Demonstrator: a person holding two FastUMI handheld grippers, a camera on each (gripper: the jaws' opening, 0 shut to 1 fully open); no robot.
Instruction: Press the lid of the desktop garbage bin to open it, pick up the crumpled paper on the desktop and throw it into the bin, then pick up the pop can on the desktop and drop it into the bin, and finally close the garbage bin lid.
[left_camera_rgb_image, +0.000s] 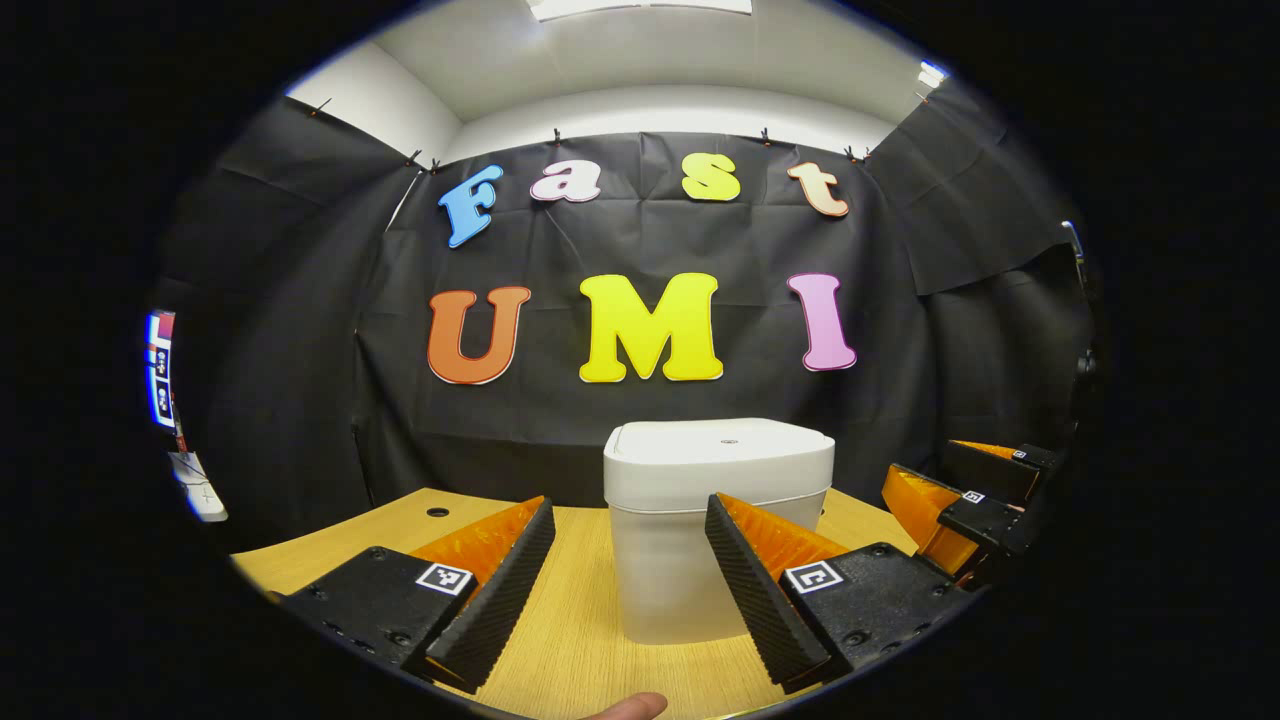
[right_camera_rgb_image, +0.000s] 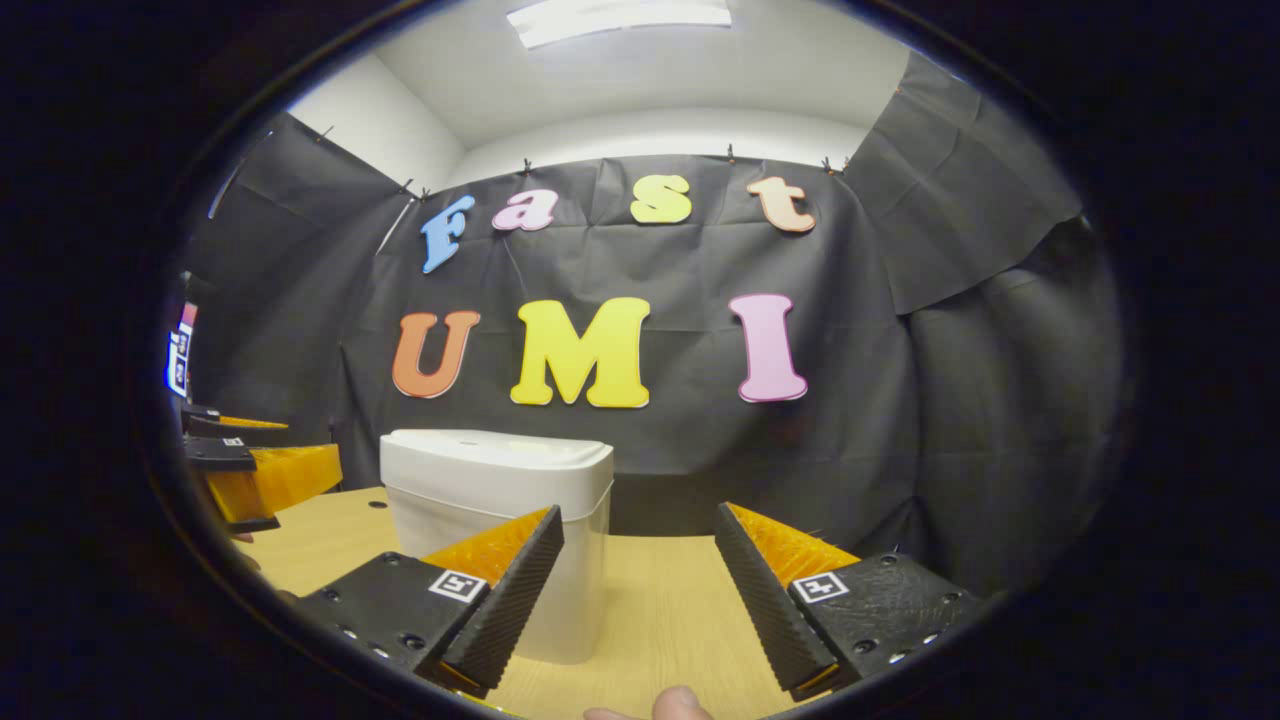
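Observation:
A white garbage bin with its lid down stands on the wooden desktop, straight ahead in the left gripper view. My left gripper is open, held short of the bin with nothing between its fingers. The right gripper appears farther off to the bin's right. In the right gripper view the bin stands left of centre, partly behind the left finger. My right gripper is open and empty over bare desktop. The left gripper shows at that view's left edge.
Black cloth walls close the booth behind and at both sides of the desk. A small round hole sits in the desktop at the far left. A fingertip shows at the bottom edge of each view.

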